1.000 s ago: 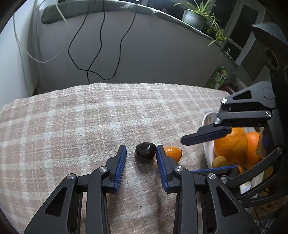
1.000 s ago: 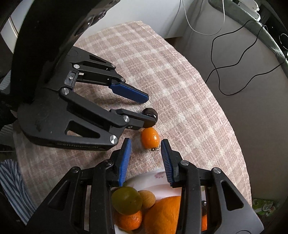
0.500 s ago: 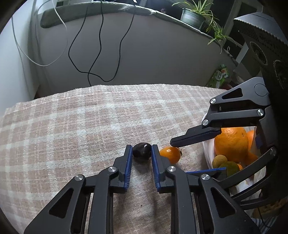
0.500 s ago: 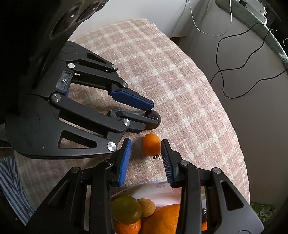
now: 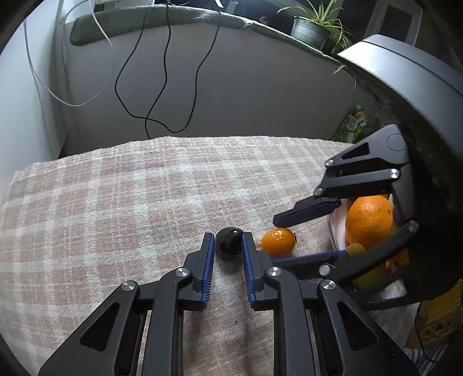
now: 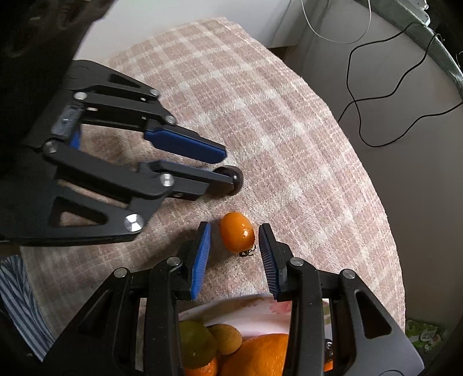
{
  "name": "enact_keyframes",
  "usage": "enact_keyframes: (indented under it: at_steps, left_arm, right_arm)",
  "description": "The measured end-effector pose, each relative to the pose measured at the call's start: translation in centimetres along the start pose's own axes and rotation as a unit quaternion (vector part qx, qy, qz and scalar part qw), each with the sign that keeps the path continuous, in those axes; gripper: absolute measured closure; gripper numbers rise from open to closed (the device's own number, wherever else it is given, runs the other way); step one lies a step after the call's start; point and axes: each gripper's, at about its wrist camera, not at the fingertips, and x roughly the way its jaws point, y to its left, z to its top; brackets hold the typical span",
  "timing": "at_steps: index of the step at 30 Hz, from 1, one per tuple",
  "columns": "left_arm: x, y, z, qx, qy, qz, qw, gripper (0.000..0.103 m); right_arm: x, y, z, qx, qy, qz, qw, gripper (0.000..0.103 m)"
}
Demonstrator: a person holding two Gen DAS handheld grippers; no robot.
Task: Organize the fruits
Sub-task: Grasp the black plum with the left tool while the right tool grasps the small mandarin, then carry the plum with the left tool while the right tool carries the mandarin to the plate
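Two grippers over the plaid counter (image 5: 115,202). Left gripper (image 5: 228,245) angled down, jaws clamped on the dark fruit (image 5: 229,240) sitting on the cloth; a second ago they stood apart around it. Right gripper (image 6: 234,240) points steeply down, jaws apart astride the small orange fruit (image 6: 237,231), not touching, same gap as before. Right view alone shows the bowl (image 6: 249,313) rim with green fruit (image 6: 196,344); left view alone shows the plant (image 5: 311,27).
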Motion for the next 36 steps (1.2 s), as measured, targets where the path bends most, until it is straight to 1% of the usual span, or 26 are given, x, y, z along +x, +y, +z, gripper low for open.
enact_keyframes:
  at_steps: [1,2,3,4,6,9,13,15,16,21,25,30,36]
  left_arm:
    - [0.0,0.0,0.0,0.000,0.000,0.000,1.0000,0.086]
    - [-0.1,0.0,0.0,0.000,0.000,-0.001,1.0000,0.086]
    - [-0.1,0.0,-0.1,0.001,0.001,-0.001,1.0000,0.085]
    - [-0.1,-0.1,-0.3,0.002,0.000,0.000,1.0000,0.084]
    - [0.0,-0.2,-0.5,-0.001,0.001,-0.001,1.0000,0.083]
    - [0.5,-0.2,-0.1,-0.005,0.005,0.000,1.0000,0.076]
    - [0.7,-0.5,-0.1,-0.007,0.011,-0.009,0.9999,0.076]
    - [1.1,-0.6,-0.1,-0.005,0.012,-0.011,0.9999,0.078]
    - [1.2,-0.7,-0.1,-0.006,0.012,-0.012,0.9998,0.080]
    - [1.1,-0.9,0.0,-0.008,0.008,-0.004,0.9999,0.081]
    - [0.3,-0.8,-0.7,-0.010,0.005,0.004,0.9999,0.081]
    - [-1.5,-0.8,-1.4,-0.016,-0.009,0.010,0.9998,0.081]
    - [-4.0,-2.9,-1.9,0.003,-0.024,0.015,0.9996,0.081]
  right_arm:
    - [0.4,0.0,0.4,0.000,0.001,-0.001,1.000,0.067]
    - [0.5,0.0,0.5,0.000,0.000,-0.003,1.000,0.069]
    - [0.6,0.0,0.6,0.000,0.000,-0.003,1.000,0.078]
    - [0.6,0.0,0.7,0.000,0.000,-0.003,1.000,0.078]
    - [0.5,0.0,0.8,-0.003,-0.001,-0.003,1.000,0.078]
    - [0.2,-0.4,0.6,-0.001,0.000,-0.010,1.000,0.078]
    - [-0.4,-1.2,0.2,0.004,-0.003,-0.012,1.000,0.078]
    - [-0.7,-1.8,0.1,0.008,-0.008,-0.014,1.000,0.078]
    - [-0.9,-2.0,0.1,0.011,-0.011,-0.014,1.000,0.078]
    - [-1.9,-2.9,-0.3,0.018,-0.025,-0.010,0.999,0.078]
    - [-2.6,-2.9,-0.5,0.028,-0.038,-0.007,0.999,0.078]
    - [-4.6,-2.0,-1.4,0.035,-0.054,-0.007,0.998,0.078]
    - [-6.7,-1.7,-2.2,0.044,-0.080,-0.004,0.996,0.078]
